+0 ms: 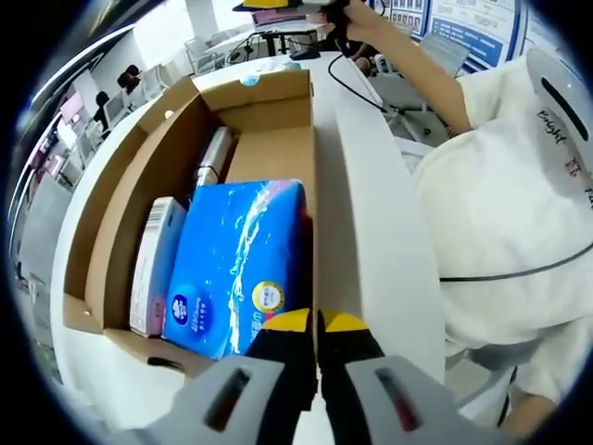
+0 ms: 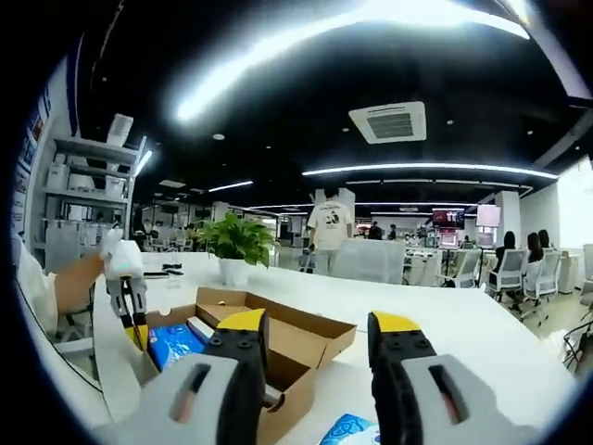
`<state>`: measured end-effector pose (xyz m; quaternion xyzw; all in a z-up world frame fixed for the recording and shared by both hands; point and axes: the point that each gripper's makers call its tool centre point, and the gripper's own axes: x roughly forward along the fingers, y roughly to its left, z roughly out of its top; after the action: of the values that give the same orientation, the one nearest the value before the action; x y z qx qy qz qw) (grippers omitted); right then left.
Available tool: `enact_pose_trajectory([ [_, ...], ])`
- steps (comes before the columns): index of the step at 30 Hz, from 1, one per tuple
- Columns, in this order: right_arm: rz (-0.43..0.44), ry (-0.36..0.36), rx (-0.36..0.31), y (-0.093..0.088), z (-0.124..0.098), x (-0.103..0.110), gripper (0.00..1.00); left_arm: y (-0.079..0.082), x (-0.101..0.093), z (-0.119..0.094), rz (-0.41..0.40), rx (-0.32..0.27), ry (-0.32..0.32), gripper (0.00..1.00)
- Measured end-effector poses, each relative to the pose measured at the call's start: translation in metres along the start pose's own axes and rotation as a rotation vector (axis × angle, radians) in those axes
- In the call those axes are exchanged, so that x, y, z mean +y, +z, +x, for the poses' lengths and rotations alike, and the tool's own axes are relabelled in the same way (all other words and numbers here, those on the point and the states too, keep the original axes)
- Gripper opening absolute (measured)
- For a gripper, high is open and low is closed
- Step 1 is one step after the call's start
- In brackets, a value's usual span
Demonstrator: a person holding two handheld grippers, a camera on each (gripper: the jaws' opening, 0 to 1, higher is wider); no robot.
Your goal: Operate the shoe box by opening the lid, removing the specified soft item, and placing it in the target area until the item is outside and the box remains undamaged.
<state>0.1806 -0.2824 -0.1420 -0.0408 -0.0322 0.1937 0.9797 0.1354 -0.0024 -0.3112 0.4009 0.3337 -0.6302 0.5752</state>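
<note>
My left gripper [image 1: 318,324]: fingers pressed together over near edge of blue soft pack [image 1: 241,264], no clear pinch. Pack lies inside open cardboard box [image 1: 139,167] on white worktop [image 1: 371,232], beside white carton [image 1: 153,264] and silver cylinder [image 1: 213,158]. My right gripper [image 2: 317,336]: fingers spread, raised above box. Potted plant [image 2: 236,243] behind.

An open office under a dark ceiling [image 2: 278,120], where long strip lights [image 2: 426,170] run above a square air vent [image 2: 389,120]. At nine o'clock stands a shelf unit [image 2: 88,199]. A potted plant [image 2: 236,243] sits on the white table [image 2: 445,324] (its pot white too). Office chairs [image 2: 514,273] stand at three o'clock, with people seated there.
</note>
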Motion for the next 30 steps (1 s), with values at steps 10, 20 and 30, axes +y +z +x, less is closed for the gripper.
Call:
enact_pose_trajectory([
  [10, -0.059, 0.09, 0.036, -0.023, 0.011, 0.05, 0.38, 0.0, 0.0, 0.0, 0.01, 0.0, 0.005, 0.01],
  [20, -0.127, 0.176, 0.148, -0.057, 0.023, 0.074, 0.36, 0.001, 0.0, 0.0, -0.005, 0.006, 0.001, 0.01],
  [30, -0.251, 0.253, 0.236, -0.053, 0.04, 0.079, 0.3, 0.001, -0.001, 0.0, -0.008, 0.007, 0.0, 0.01],
])
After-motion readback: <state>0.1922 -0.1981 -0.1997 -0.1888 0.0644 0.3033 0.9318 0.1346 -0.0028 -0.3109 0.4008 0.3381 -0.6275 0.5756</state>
